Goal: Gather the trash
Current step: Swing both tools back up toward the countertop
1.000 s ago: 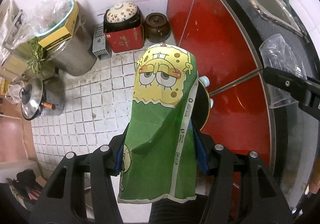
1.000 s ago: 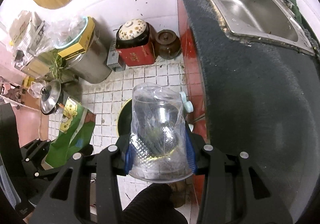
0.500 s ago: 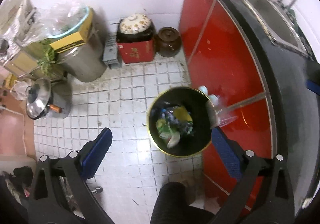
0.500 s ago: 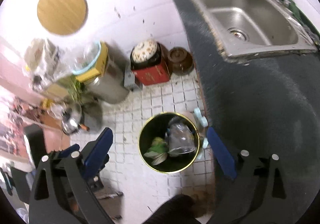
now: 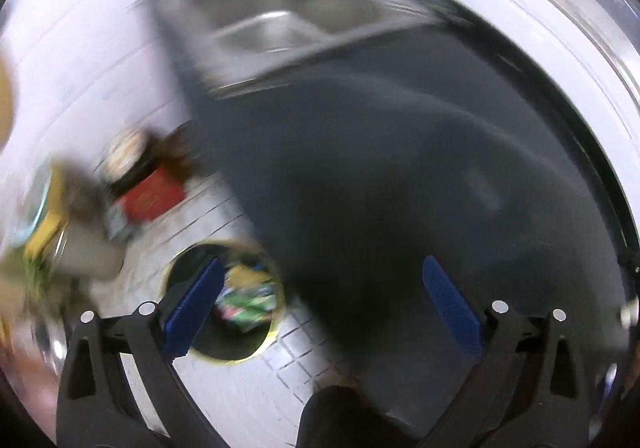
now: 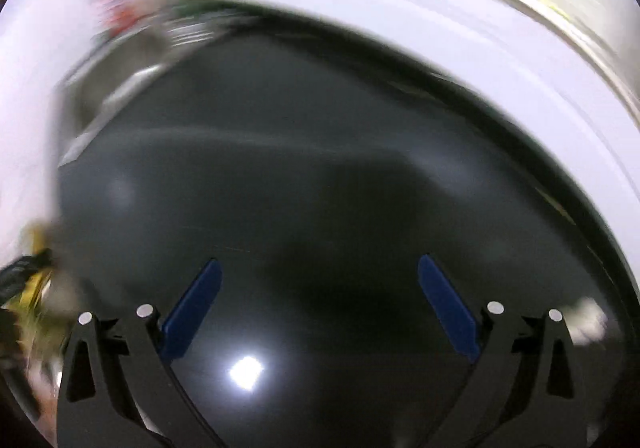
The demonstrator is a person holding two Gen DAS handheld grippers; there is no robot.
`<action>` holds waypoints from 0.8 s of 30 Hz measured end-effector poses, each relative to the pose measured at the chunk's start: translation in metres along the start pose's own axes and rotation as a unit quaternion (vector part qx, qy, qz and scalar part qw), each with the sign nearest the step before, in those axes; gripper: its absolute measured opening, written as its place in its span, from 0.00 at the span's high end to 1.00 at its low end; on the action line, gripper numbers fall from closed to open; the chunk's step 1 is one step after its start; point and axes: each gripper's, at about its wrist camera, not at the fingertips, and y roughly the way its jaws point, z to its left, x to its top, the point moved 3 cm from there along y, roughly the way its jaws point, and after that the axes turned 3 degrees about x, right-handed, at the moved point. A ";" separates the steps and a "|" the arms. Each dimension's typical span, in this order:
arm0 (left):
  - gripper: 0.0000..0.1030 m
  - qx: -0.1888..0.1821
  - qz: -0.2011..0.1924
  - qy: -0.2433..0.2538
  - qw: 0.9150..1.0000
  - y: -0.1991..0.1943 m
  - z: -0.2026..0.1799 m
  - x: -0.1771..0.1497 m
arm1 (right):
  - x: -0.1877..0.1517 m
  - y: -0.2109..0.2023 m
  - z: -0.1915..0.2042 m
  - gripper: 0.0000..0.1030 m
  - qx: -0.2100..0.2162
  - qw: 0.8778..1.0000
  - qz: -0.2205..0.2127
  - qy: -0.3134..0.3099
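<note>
Both views are motion-blurred. In the left wrist view the yellow-rimmed black bin [image 5: 224,360] stands on the tiled floor at lower left. Green and yellow trash [image 5: 248,300] lies inside it. My left gripper [image 5: 322,262] is open and empty above the counter's edge, its left finger across the bin. My right gripper [image 6: 319,260] hangs over the dark countertop [image 6: 320,167]. Its jaws are opening, with nothing between the blue pads [image 6: 192,308].
A steel sink [image 5: 272,23] is set in the dark countertop [image 5: 400,187] at the top. A red box with a patterned pot [image 5: 152,195] and a steel vessel [image 5: 88,256] stand on the floor at left. White wall runs behind the counter.
Both grippers opened. The green cartoon bag and the clear plastic cup left them and now lie in the bin. Both views then swung from the bin to over the countertop.
</note>
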 end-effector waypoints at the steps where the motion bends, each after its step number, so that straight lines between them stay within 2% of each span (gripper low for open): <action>1: 0.06 -0.012 -0.002 0.031 0.999 -0.001 -0.032 0.003 | -0.011 -0.007 -0.039 0.07 -0.025 0.999 -0.001 0.038; 2: 0.06 -0.025 -0.004 0.061 0.998 -0.003 -0.064 0.005 | -0.027 -0.017 -0.086 0.07 -0.049 0.995 -0.002 0.090; 6: 0.06 -0.067 -0.003 0.140 0.988 -0.012 -0.162 0.000 | -0.091 -0.045 -0.192 0.07 -0.107 0.970 0.000 0.216; 9: 0.06 -0.101 0.002 0.201 0.974 -0.020 -0.238 -0.016 | -0.145 -0.058 -0.245 0.07 -0.124 0.949 0.017 0.290; 11: 0.06 -0.112 0.002 0.231 0.967 -0.025 -0.272 -0.026 | -0.174 -0.064 -0.267 0.07 -0.125 0.936 0.025 0.327; 12: 0.06 -0.119 0.002 0.250 0.961 -0.028 -0.293 -0.033 | -0.184 -0.066 -0.275 0.07 -0.124 0.932 0.027 0.341; 17: 0.06 -0.135 0.006 0.314 0.940 -0.038 -0.351 -0.060 | -0.243 -0.076 -0.297 0.07 -0.102 0.903 0.037 0.415; 19: 0.06 -0.138 0.009 0.341 0.930 -0.040 -0.372 -0.069 | -0.254 -0.077 -0.301 0.07 -0.096 0.897 0.040 0.429; 21: 0.06 -0.141 0.015 0.364 0.920 -0.041 -0.389 -0.074 | -0.255 -0.074 -0.299 0.07 -0.093 0.900 0.045 0.424; 24: 0.06 -0.140 0.015 0.393 0.909 -0.045 -0.406 -0.080 | -0.249 -0.068 -0.286 0.07 -0.094 0.914 0.070 0.388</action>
